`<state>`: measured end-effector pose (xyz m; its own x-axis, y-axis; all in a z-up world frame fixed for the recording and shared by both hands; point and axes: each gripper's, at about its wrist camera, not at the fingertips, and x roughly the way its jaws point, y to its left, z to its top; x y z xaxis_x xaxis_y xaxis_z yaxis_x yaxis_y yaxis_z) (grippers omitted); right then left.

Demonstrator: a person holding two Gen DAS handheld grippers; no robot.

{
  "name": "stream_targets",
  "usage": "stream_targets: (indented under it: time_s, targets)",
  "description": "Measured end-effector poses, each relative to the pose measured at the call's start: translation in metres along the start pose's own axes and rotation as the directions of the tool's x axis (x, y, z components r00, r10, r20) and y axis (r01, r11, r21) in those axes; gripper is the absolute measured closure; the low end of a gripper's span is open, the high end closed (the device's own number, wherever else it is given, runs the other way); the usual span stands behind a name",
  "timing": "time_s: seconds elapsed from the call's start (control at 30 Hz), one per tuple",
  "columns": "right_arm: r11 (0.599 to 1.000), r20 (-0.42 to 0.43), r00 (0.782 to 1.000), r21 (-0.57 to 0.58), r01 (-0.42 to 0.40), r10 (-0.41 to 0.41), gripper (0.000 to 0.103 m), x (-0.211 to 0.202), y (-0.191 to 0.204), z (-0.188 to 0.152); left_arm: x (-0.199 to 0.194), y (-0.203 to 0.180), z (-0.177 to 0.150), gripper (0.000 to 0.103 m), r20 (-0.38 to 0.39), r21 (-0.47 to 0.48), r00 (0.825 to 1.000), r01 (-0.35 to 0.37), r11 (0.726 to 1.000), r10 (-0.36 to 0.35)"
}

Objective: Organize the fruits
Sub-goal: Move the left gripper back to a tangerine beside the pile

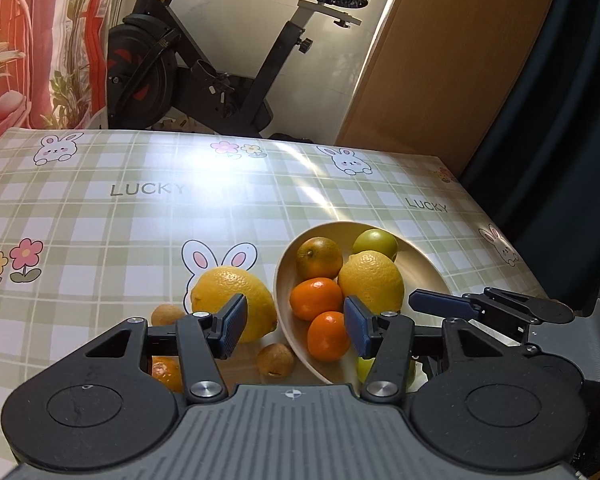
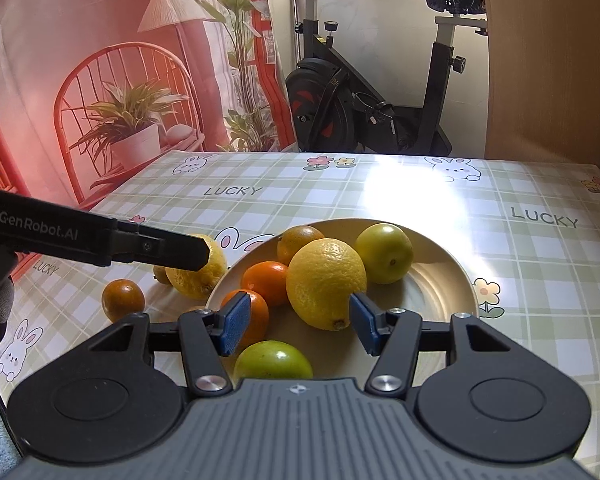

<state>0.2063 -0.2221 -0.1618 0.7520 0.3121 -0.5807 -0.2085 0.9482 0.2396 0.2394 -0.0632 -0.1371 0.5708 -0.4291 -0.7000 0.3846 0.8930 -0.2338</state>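
Note:
A cream bowl (image 1: pixel 424 268) (image 2: pixel 440 276) holds a lemon (image 1: pixel 371 276) (image 2: pixel 326 282), several oranges (image 1: pixel 315 298) (image 2: pixel 266 280) and green fruits (image 1: pixel 376 242) (image 2: pixel 385 252). A second lemon (image 1: pixel 236 300) (image 2: pixel 198 276) lies on the table just left of the bowl, with small brown fruits (image 1: pixel 276 361) and an orange (image 2: pixel 123 299) near it. My left gripper (image 1: pixel 295 326) is open and empty, over the bowl's left rim. My right gripper (image 2: pixel 296 326) is open and empty above the bowl's near side; it shows at the right of the left wrist view (image 1: pixel 440 304).
The table has a green plaid cloth (image 1: pixel 140 216) (image 2: pixel 520 248) with rabbits and "LUCKY" prints. An exercise bike (image 1: pixel 204 64) (image 2: pixel 364 108) stands behind the far edge. A wooden panel (image 1: pixel 440 60) is at the back right, a pink printed backdrop (image 2: pixel 100 80) at the left.

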Motion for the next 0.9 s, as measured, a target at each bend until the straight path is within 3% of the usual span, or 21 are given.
stream_targets:
  time_s: [0.37, 0.9]
  targets:
    - [0.995, -0.008, 0.997, -0.066, -0.074, 0.074, 0.045, 0.006, 0.039, 0.009, -0.029, 0.048, -0.012, 0.047, 0.011, -0.041, 0.999, -0.049, 0.998, 0.049]
    - [0.971, -0.104, 0.983, -0.17, -0.168, 0.151, 0.05, 0.036, 0.09, 0.003, -0.032, 0.076, -0.04, 0.048, 0.0, -0.122, 0.999, -0.05, 0.991, 0.05]
